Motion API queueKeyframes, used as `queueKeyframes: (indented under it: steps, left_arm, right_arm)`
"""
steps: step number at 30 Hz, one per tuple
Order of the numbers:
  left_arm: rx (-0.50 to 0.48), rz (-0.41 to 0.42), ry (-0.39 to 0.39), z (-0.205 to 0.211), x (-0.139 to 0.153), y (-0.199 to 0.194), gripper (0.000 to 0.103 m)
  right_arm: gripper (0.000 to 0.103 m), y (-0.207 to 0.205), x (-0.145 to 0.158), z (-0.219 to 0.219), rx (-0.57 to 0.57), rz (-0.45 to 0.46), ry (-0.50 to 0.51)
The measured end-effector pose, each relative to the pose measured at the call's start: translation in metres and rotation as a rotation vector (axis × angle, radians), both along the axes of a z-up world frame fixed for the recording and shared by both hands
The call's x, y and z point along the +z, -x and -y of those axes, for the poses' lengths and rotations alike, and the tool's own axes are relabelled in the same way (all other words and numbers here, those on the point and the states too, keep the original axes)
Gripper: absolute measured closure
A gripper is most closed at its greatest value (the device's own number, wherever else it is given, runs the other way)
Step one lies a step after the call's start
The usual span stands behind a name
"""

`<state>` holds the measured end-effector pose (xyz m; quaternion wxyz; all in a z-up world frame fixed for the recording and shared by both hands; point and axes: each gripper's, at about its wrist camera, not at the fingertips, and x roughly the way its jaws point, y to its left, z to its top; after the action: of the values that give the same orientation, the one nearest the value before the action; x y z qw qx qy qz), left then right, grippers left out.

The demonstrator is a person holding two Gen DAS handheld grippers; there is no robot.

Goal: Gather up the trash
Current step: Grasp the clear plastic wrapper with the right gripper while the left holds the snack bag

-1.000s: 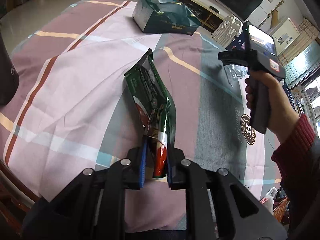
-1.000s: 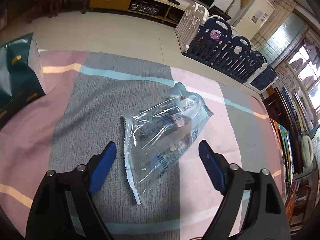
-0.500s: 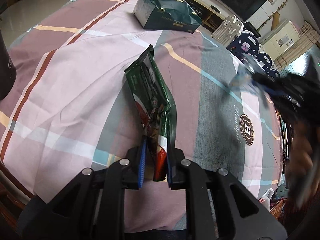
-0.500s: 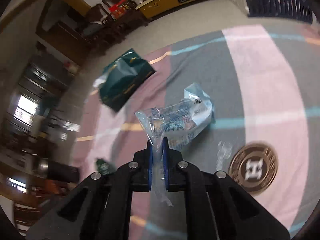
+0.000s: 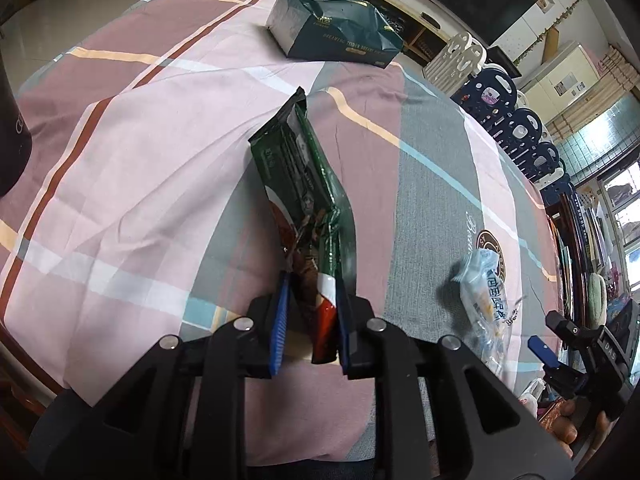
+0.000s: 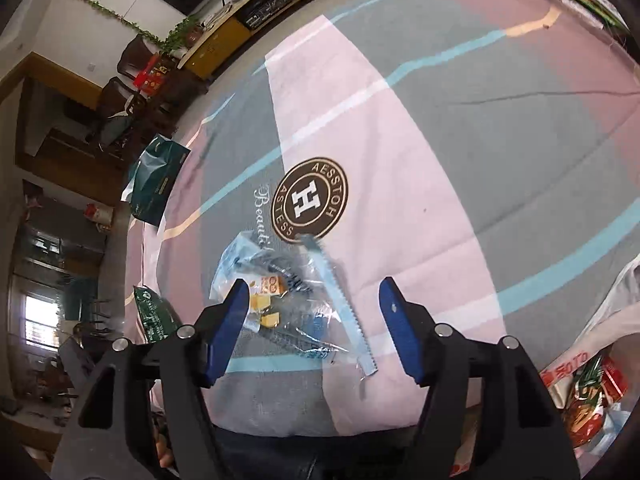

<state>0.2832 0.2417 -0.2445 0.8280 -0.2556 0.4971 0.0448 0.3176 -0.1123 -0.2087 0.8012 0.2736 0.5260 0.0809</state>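
A green snack wrapper (image 5: 304,184) stands up from the striped tablecloth. Its lower end sits between the blue pads of my left gripper (image 5: 310,312). The jaws are easing apart while the right pad still presses the foil. A clear plastic wrapper with blue print (image 6: 280,280) lies loose between the spread fingers of my right gripper (image 6: 316,296), touching neither pad as the jaws open. In the left wrist view the clear wrapper (image 5: 486,296) hangs just above the cloth over its shadow, beside the right gripper (image 5: 554,336). The green wrapper (image 6: 152,312) also shows at the right wrist view's left edge.
A teal tissue pack (image 5: 336,32) sits at the table's far side. A dark object (image 5: 12,140) stands at the left edge. A white plastic bag (image 6: 612,304) holding wrappers hangs off the table's near edge at the right. A hand (image 5: 568,432) grips the right tool.
The right gripper shut on the clear wrapper, swung it across the table towards the near edge by the logo, then let it go. The left pads have parted slightly around the green wrapper.
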Motion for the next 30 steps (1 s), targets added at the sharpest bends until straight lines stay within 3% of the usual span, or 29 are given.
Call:
queueKeyframes:
  steps: [5,8,11,12,15,17,21,22,24,26,29,30]
  left_arm:
    - [-0.004,0.0,-0.006,0.002,0.002,-0.001,0.082]
    - [0.008,-0.005,-0.005,0.0,0.001,0.0,0.075]
    - [0.023,0.004,0.002,-0.004,0.002,0.001,0.063]
    - [0.033,0.008,0.003,-0.006,0.003,0.001,0.053]
    - [0.059,0.054,0.028,-0.014,0.009,0.004,0.045]
    - [0.065,0.08,0.036,-0.017,0.012,0.005,0.042]
    - [0.047,0.1,0.061,-0.014,0.014,0.003,0.038]
    - [0.039,0.096,0.072,-0.013,0.013,0.001,0.038]
    - [0.026,0.084,0.095,-0.01,0.01,-0.004,0.037]
    - [0.014,0.068,0.13,-0.008,0.005,-0.009,0.034]
    - [-0.016,0.055,0.175,-0.001,0.0,-0.019,0.025]
    - [-0.019,0.046,0.182,0.001,-0.003,-0.021,0.025]
  right_arm:
    - [0.036,-0.01,0.015,-0.04,0.134,0.049,0.246]
    - [0.035,-0.011,0.017,-0.071,0.247,0.093,0.362]
    - [0.034,-0.012,0.011,-0.112,0.429,0.127,0.549]
    - [0.033,-0.011,0.006,-0.126,0.5,0.129,0.621]
    - [0.033,-0.011,-0.012,-0.15,0.654,0.136,0.743]
    - [0.033,-0.021,-0.024,-0.15,0.667,0.107,0.752]
    - [0.033,-0.037,-0.03,-0.13,0.585,0.066,0.638]
    - [0.036,-0.038,-0.029,-0.124,0.559,0.062,0.596]
    - [0.055,-0.038,-0.029,-0.117,0.521,0.045,0.529]
    - [0.059,-0.034,-0.027,-0.115,0.494,0.042,0.488]
    - [0.058,-0.023,-0.02,-0.12,0.503,0.06,0.45]
    - [0.05,-0.019,-0.016,-0.12,0.498,0.079,0.458]
